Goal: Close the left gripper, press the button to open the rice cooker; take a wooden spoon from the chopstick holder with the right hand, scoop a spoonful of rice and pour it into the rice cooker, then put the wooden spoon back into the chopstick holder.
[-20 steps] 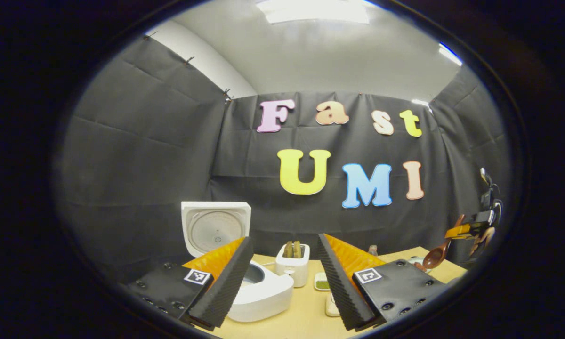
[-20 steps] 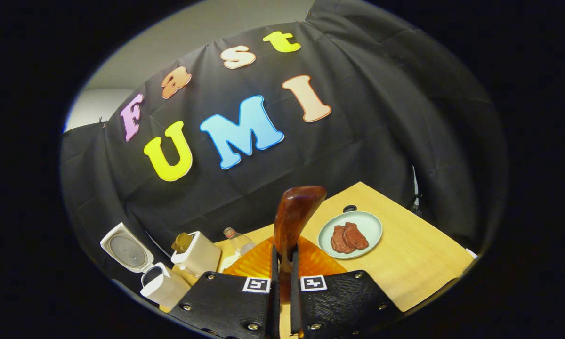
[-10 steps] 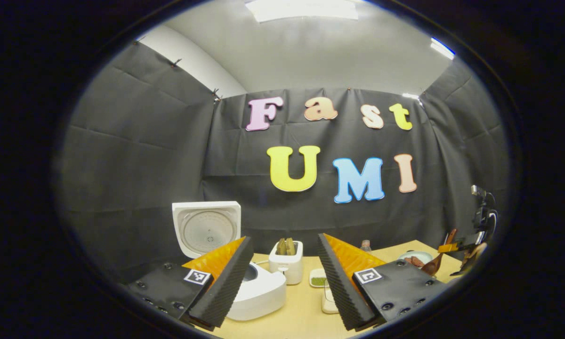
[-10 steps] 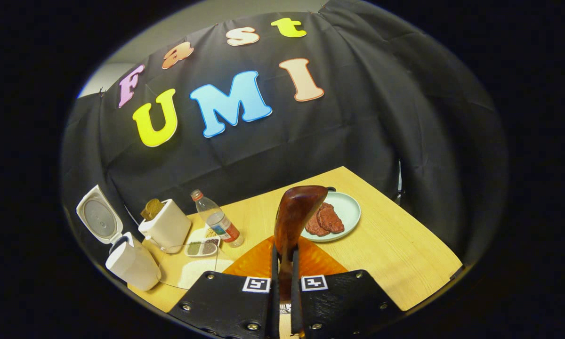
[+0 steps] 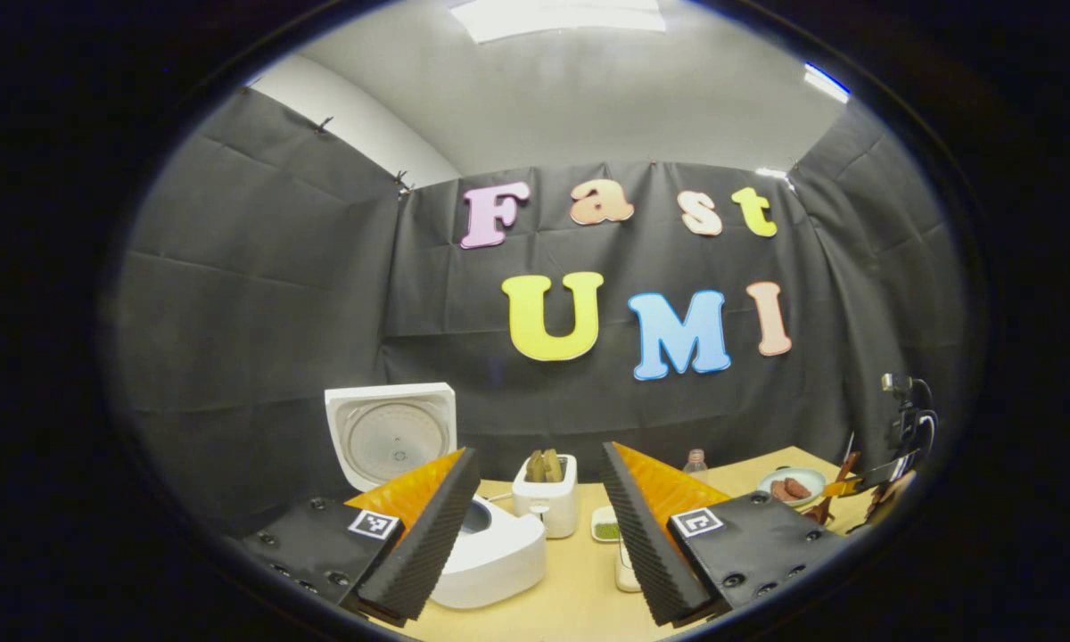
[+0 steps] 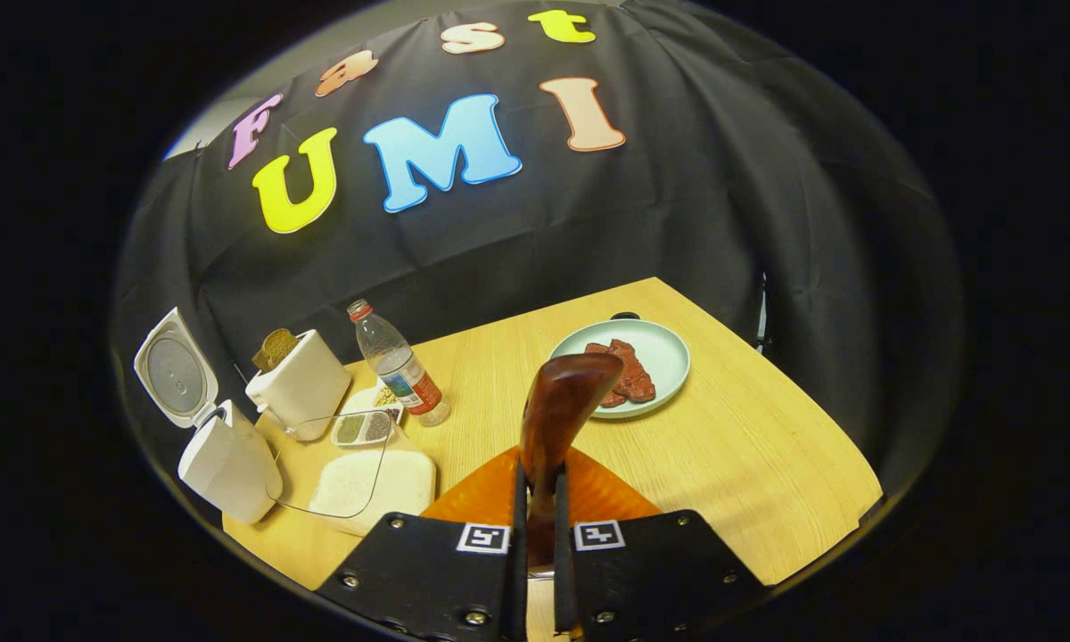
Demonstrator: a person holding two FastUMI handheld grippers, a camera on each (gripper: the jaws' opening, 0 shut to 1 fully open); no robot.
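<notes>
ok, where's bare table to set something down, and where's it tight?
Bare table right of and in front of the plate. Also free between bottle and plate. Crowded on the left: rice cooker, toaster, rice tray.

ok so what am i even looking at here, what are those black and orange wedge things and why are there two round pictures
There is no robot here. A person holds a two-finger gripper in each hand, and a fisheye camera rides on each, looking out along its fingers; that gives the two round pictures.

In the left gripper view, the wedges are the left gripper, its fingers apart with nothing between them. Beyond them sits a white rice cooker with its lid up, on a wooden table.

In the right gripper view, the right gripper has its fingers pressed on the handle of a wooden spoon, bowl pointing away from the camera.

Also on the table: a white toaster with bread in it, a plastic bottle, a white tray of rice, a small dish of grains and a plate of meat.
</notes>
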